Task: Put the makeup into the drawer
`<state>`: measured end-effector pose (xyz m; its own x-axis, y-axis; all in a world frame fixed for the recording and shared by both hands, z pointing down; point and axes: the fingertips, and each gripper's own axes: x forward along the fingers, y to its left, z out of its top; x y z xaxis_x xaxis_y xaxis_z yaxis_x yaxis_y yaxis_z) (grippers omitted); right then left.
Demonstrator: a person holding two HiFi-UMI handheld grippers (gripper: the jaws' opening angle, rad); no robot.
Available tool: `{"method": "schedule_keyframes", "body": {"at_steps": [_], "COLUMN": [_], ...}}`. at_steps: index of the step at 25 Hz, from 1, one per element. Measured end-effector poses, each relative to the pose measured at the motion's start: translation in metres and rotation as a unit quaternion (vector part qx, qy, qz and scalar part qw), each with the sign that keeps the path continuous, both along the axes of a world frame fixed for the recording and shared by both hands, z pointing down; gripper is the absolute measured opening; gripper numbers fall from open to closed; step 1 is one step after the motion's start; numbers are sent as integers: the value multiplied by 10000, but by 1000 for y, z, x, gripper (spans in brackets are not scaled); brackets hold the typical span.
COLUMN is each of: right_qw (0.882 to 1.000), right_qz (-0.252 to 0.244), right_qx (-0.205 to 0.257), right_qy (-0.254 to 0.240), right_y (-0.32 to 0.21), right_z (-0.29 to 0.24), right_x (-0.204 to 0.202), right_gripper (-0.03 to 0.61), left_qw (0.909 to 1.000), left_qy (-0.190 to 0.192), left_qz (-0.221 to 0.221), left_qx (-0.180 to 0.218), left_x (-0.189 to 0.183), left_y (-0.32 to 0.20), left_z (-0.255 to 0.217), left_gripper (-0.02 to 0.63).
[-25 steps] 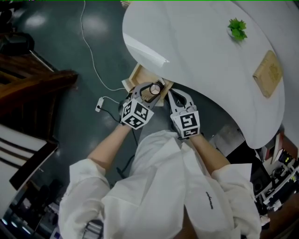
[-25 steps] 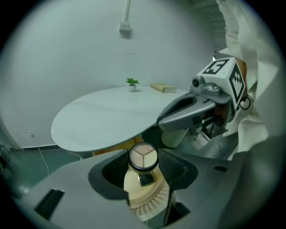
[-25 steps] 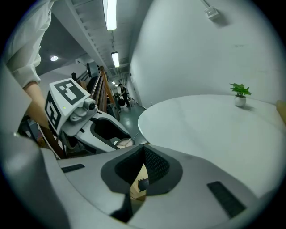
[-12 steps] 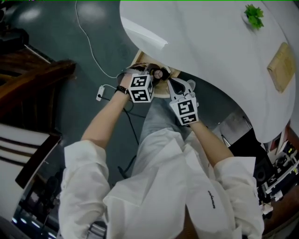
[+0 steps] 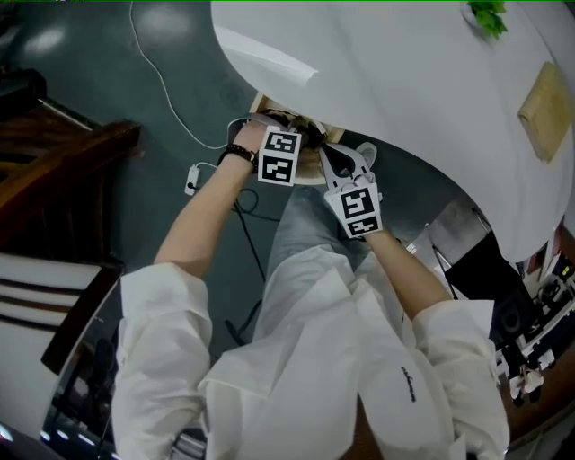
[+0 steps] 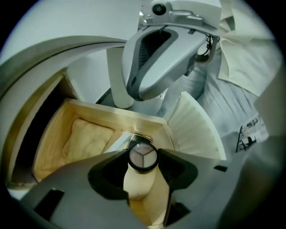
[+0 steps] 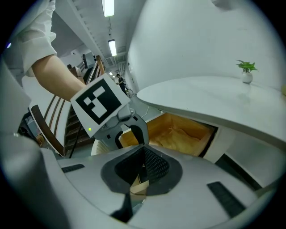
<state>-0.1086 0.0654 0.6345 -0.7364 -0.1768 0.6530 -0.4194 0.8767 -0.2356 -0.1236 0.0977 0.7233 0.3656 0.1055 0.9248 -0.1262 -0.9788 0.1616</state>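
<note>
A round makeup jar [image 6: 143, 157] with a cream body and a black-rimmed clear lid sits between the jaws of my left gripper [image 6: 143, 163], which is shut on it. The gripper [image 5: 292, 137] points steeply down over the open wooden drawer [image 6: 111, 112] under the white table. A cream padded cloth [image 6: 85, 136] lies in the drawer. In the head view the jar is hidden by the gripper's marker cube. My right gripper [image 5: 334, 160] is beside the left one, just above the drawer's front wall [image 7: 178, 123]. Its jaws [image 7: 142, 150] are shut, with nothing pinched.
The white table top [image 5: 404, 90] overhangs the drawer and carries a small green plant [image 5: 485, 13] and a wooden board [image 5: 545, 108]. A white cable [image 5: 171, 99] runs over the dark floor. Dark wooden furniture [image 5: 63, 162] stands at the left. The person's lap is right below the drawer.
My left gripper has rolled over and sunk toward the drawer with the jar in it. The jar is no longer visible in the head view. My right gripper has come down a little.
</note>
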Motion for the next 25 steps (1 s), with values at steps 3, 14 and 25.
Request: {"method": "schedule_keyframes", "body": {"at_steps": [3, 14, 25], "right_qw": [10000, 9996, 9971], "right_qz": [25, 265, 594], "right_qx": [-9, -80, 190], "right_qy": [-1, -1, -447], "right_y": [5, 6, -16], "right_z": [-2, -1, -73], "right_x": [0, 13, 38], "right_gripper": [17, 17, 17], "left_qw": [9989, 9941, 9907], "left_qy": [-86, -399, 608], "left_qz": [463, 989, -14], "left_qx": [-19, -204, 1214], "left_x": [2, 4, 0], "left_y": [6, 19, 0], "left_z": [19, 64, -63], "left_gripper": [218, 225, 72]}}
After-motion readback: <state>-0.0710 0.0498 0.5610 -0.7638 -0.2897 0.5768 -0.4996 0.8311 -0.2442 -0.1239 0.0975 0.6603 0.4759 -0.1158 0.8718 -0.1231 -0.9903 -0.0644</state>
